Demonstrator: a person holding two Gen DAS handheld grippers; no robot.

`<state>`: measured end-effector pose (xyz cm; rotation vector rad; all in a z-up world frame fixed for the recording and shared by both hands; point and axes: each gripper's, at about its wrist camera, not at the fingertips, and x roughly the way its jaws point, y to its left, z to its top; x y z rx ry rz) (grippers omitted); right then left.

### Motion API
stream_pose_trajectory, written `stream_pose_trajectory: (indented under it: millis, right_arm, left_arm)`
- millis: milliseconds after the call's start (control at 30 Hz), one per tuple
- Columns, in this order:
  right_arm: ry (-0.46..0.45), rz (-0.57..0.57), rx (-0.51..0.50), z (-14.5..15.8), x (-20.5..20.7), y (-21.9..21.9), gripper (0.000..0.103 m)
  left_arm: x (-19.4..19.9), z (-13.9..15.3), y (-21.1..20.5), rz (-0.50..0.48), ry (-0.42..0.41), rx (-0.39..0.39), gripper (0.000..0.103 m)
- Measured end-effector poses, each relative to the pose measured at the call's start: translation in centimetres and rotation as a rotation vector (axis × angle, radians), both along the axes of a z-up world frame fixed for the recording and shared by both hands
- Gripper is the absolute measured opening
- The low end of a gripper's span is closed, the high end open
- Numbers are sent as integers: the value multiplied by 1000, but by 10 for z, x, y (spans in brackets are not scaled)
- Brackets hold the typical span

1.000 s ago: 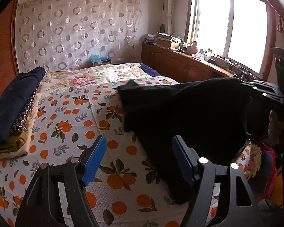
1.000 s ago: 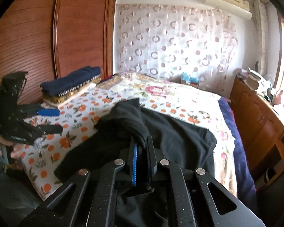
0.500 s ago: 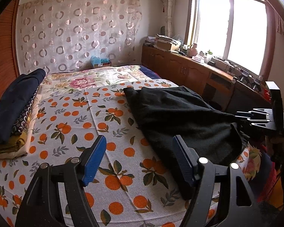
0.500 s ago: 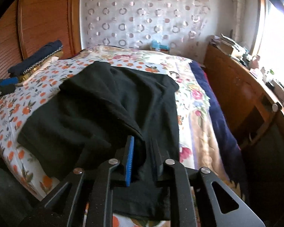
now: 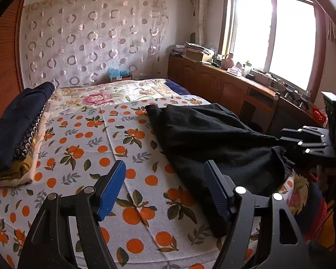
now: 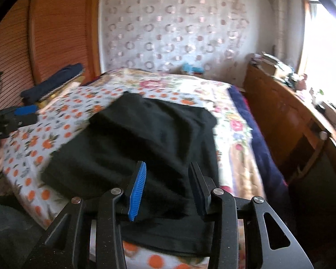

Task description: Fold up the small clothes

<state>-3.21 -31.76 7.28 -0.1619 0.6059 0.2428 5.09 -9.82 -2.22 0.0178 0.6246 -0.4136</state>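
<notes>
No text, label, brand, number or sign can be read in either view. The bedsheet (image 5: 132, 148) carries only printed oranges and leaves, and the curtain (image 5: 89, 44) on the far wall only rings. The boxes and papers on the counter (image 5: 239, 78) at the right, under the window, are too small and blurred to show any lettering.

Black gripper (image 5: 164, 188), blue ribbed pads (image 5: 111, 188), silver screws
</notes>
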Motion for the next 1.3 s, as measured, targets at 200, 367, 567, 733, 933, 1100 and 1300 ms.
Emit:
stream_pose_trajectory:
  millis: [200, 367, 567, 733, 933, 1100, 1300]
  right_arm:
    - [63, -64, -122, -24, 6, 15, 41]
    - [89, -152, -205, -31, -11, 0, 41]
    - [93, -255, -250, -31, -38, -26, 41]
    - [50, -233, -190, -18, -48, -34, 41]
    - [-14, -151, -157, -3, -54, -15, 41]
    - [-31, -56, -152, 2, -39, 10, 41]
    - [-12, 84, -130, 5, 7, 47, 50]
  left_arm:
    - [0, -5, -4, -9, 13, 0, 73]
    - [-1, -7, -7, -19, 12, 5, 73]
    - [0, -8, -8, -19, 14, 1, 73]
    - [0, -8, -8, -19, 13, 2, 73]
    - [0, -9, -8, -19, 16, 3, 73]
    - [1, -11, -5, -12, 19, -1, 73]
    - [4, -13, 6, 10, 27, -10, 73]
